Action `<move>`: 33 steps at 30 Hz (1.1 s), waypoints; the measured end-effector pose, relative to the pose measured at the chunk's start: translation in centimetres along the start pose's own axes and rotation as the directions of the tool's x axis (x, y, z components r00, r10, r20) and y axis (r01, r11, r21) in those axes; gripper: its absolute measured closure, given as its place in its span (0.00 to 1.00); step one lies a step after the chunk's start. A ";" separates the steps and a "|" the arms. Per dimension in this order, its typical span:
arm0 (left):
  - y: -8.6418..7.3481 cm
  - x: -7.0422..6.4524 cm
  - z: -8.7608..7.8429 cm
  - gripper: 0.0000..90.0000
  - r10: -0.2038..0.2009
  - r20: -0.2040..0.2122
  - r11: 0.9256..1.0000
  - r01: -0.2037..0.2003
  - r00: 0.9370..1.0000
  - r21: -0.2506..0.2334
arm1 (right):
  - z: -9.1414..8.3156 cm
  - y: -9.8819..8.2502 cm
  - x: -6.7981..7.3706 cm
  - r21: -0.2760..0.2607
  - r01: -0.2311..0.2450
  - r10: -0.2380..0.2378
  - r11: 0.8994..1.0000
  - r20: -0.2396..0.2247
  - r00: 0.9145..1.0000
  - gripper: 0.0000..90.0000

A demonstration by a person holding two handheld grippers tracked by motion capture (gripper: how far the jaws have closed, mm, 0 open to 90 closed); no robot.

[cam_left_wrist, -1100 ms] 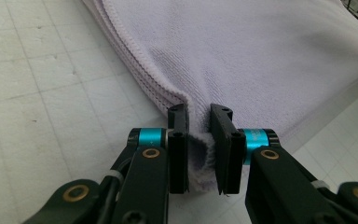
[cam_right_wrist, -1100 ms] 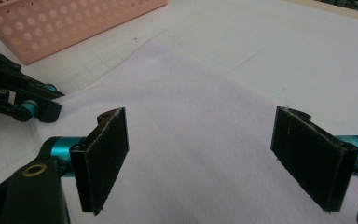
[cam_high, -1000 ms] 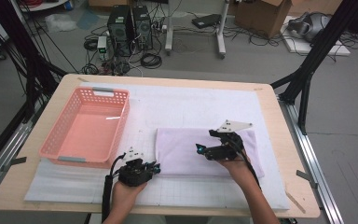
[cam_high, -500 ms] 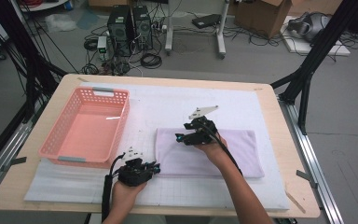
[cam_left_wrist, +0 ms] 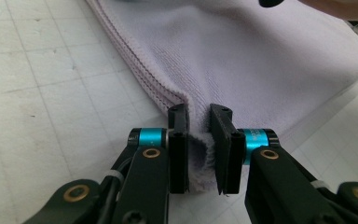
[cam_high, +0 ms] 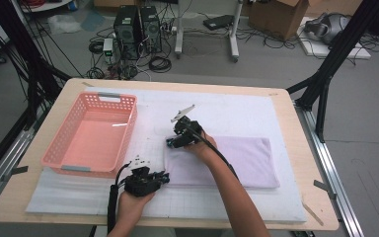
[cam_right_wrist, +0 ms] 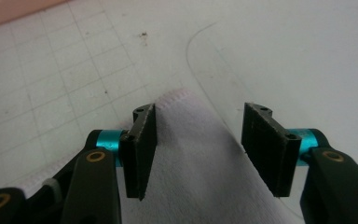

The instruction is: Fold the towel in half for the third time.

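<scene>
A folded lilac towel (cam_high: 246,158) lies on the white mat (cam_high: 237,108). My left gripper (cam_high: 165,177) sits at the towel's near left corner. In the left gripper view, the left gripper (cam_left_wrist: 198,140) is shut on a bunched fold of the towel (cam_left_wrist: 242,60). My right gripper (cam_high: 170,143) is at the towel's far left corner. In the right gripper view, that rounded corner of the towel (cam_right_wrist: 182,105) lies between the jaws of the right gripper (cam_right_wrist: 198,140). These jaws have just been closing, and a gap still shows at the right pad (cam_right_wrist: 265,149).
A pink plastic basket (cam_high: 129,133) stands empty on the mat's left part. The wooden table (cam_high: 297,148) shows as a bare strip around the mat. Computers, cables and boxes lie on the floor beyond the far edge.
My right gripper has moved left over the towel, from its right part to its far left corner, and its jaws have narrowed. The left gripper has kept still with the towel in it.
</scene>
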State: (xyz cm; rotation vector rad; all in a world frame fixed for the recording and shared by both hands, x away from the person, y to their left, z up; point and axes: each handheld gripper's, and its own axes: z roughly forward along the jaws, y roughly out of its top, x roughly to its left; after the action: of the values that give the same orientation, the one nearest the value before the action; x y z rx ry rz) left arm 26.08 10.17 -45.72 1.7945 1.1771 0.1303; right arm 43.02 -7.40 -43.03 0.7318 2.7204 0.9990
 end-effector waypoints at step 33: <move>4.7 -2.0 -4.9 0.91 0.017 0.150 0.985 0.010 0.989 -0.175 | -7.1 3.9 1.4 -0.289 0.039 -0.066 0.957 -0.083 0.994 0.93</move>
State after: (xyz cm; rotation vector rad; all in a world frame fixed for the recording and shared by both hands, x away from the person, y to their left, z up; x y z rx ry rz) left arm 25.47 11.45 -38.76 1.6228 1.0230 0.0948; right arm 41.21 -8.20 -35.08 0.5711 2.5704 1.4073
